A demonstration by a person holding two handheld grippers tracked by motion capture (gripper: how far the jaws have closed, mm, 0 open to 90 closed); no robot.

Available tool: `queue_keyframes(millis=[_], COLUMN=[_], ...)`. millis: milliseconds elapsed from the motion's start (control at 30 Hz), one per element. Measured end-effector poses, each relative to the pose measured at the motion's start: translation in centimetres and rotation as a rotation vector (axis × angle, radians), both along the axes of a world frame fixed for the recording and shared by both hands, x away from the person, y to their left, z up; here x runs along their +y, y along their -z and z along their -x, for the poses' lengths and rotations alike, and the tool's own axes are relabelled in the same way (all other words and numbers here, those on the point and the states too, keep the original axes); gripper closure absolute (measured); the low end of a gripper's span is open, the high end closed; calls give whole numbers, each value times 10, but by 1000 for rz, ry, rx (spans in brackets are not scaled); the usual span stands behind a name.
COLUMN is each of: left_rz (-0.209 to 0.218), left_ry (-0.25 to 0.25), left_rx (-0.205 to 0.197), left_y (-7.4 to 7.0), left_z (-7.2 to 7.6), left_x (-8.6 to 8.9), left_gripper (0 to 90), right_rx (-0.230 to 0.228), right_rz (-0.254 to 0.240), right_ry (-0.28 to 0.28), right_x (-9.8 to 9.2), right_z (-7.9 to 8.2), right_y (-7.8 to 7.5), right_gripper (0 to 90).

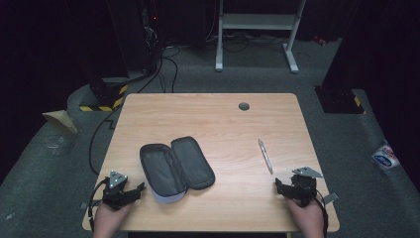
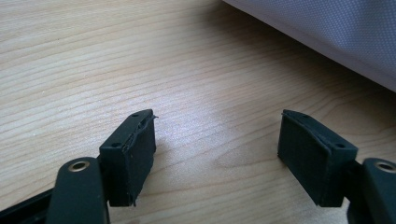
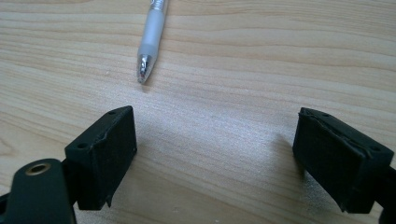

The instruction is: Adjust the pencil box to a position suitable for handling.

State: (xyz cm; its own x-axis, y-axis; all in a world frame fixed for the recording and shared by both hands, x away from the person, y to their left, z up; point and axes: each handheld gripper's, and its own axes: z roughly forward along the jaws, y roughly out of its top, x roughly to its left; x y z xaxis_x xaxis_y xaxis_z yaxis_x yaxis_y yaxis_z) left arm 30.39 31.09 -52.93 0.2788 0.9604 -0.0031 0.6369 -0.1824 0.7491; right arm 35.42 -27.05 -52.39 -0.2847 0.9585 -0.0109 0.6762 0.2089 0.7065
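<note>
Waiting at the near edge of the light wooden tabletop (image 1: 223,114), both tools wide and empty, nothing grasped yet.

Likely next: reaching with the right hand-held gripper (image 1: 278,186) for the slim silver-and-white pen (image 1: 265,155) just beyond it, then carrying it left to the open dark-grey zip pencil case (image 1: 176,167) beside the left hand-held gripper (image 1: 139,188). Seen from above: whole layout, pen well apart from case. Seen close from the right gripper view: metal pen tip (image 3: 144,67) beyond spread jaws; from the left gripper view, pale case wall (image 2: 327,32).

Open case (image 1: 176,167) left on table (image 1: 223,124), pen (image 1: 265,156) right
</note>
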Motion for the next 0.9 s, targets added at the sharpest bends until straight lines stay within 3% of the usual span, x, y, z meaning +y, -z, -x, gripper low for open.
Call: queue_keyframes(millis=[633, 900], left_rz=[4, 2], left_ry=[-16, -17], left_rx=[-4, -10], left_y=[0, 0], left_z=[2, 3], left_x=[-1, 0], left_gripper=[290, 342], right_rx=[1, -1], right_rz=[-2, 0], right_ry=[2, 1], right_x=[0, 0], right_z=[0, 0], right_y=[0, 0], right_gripper=[131, 131])
